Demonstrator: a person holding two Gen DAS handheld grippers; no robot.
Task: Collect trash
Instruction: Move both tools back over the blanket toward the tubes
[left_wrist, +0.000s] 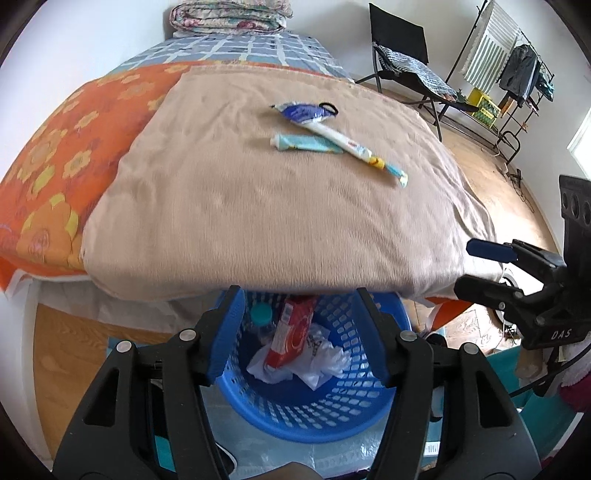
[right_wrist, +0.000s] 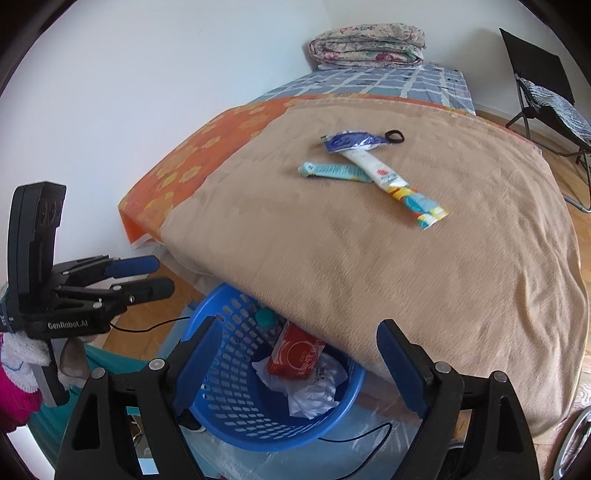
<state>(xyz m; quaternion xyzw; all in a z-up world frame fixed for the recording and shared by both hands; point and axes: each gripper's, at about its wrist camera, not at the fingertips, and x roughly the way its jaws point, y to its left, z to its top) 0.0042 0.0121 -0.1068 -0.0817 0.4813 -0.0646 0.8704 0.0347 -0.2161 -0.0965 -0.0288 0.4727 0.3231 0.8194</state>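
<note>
Left wrist view: left claw (left_wrist: 299, 332) spread, empty, above round blue perforated plastic basket (left_wrist: 332, 410) holding red carton (left_wrist: 293, 341) and crumpled white paper (left_wrist: 325, 360); beyond, on beige blanket (left_wrist: 258, 221), long white tube (left_wrist: 347, 142).

Right wrist view: right claw (right_wrist: 295, 365) spread wide, empty, over same basket (right_wrist: 229, 406).

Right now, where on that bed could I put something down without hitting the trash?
The tan blanket is bare across its near half, between the tubes and the edge over the blue basket, and along its left by the orange sheet. It is crowded around the tubes, blue wrapper and hair tie.
</note>
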